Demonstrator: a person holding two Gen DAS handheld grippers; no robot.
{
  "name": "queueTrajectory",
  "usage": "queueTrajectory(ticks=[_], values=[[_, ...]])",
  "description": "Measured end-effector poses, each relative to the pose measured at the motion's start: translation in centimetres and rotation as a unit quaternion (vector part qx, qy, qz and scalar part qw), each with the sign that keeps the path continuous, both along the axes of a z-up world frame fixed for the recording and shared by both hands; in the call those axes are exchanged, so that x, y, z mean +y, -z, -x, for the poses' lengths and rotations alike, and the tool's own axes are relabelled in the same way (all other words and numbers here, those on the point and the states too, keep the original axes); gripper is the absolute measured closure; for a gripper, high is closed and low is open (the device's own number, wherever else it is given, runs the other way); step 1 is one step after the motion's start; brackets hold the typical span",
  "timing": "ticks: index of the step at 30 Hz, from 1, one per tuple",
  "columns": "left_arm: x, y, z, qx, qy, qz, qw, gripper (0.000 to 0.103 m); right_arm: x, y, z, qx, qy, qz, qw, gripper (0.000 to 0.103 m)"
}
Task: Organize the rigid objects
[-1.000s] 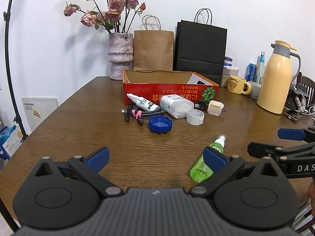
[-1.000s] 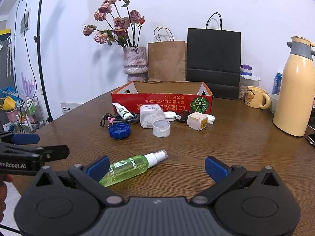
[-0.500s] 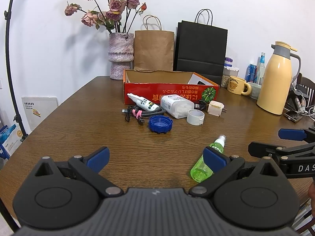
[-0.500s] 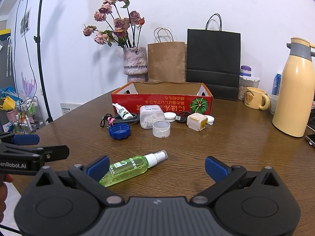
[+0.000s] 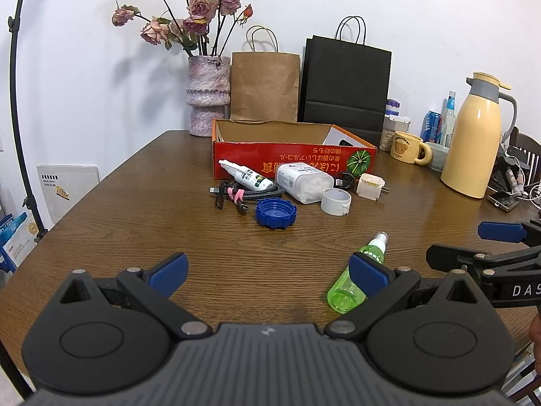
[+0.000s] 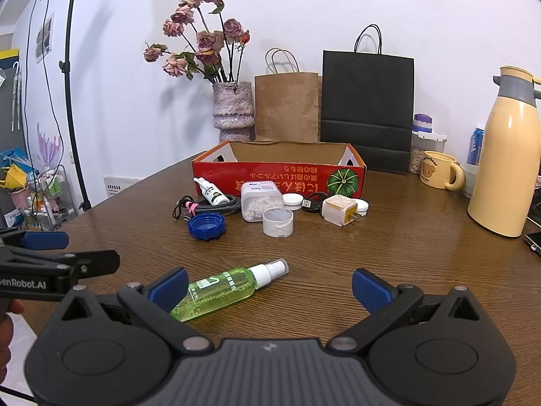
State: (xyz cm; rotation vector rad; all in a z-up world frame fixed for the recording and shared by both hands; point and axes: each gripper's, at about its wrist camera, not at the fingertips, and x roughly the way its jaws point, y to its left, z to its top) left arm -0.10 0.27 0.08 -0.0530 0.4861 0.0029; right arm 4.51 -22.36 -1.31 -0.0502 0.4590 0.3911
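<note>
Both tools are low over the near edge of the table (image 5: 142, 203), and by my read I'm right at the start of this job. My left gripper (image 5: 267, 267) has its jaws spread wide with nothing between them; my right gripper (image 6: 270, 284) is just as wide and just as empty. Nearest to me lies the green spray bottle (image 6: 223, 286), on its side with the white nozzle pointing away toward the far right, its base tucked just beside my right tool's left pad without being gripped. Further out, the rest of the loose bits sit bunched in front of the red cardboard box (image 6: 279, 177): a small white spray bottle (image 5: 245, 177) resting on a coiled cable (image 5: 243, 194), a blue cap (image 6: 206, 226), a clear container of white pellets (image 6: 260, 201), a white cap (image 6: 278, 222), a white charger plug (image 6: 339, 209), plus a couple of flat white lids behind. From here the box's inside mostly shows bare cardboard, though I can't see its floor properly. So nothing looks sorted yet, I'd say; every piece remains out on the wood, and the green bottle seems the obvious first pick.
</note>
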Motion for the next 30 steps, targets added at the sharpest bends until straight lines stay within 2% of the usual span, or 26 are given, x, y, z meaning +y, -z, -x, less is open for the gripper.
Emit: queueTrajectory(ticks=[30], values=[[-0.41, -0.47, 0.3, -0.007, 0.004, 0.0, 1.0, 0.0, -0.06, -0.15, 0.03, -0.003, 0.0, 0.0, 1.0, 0.0]])
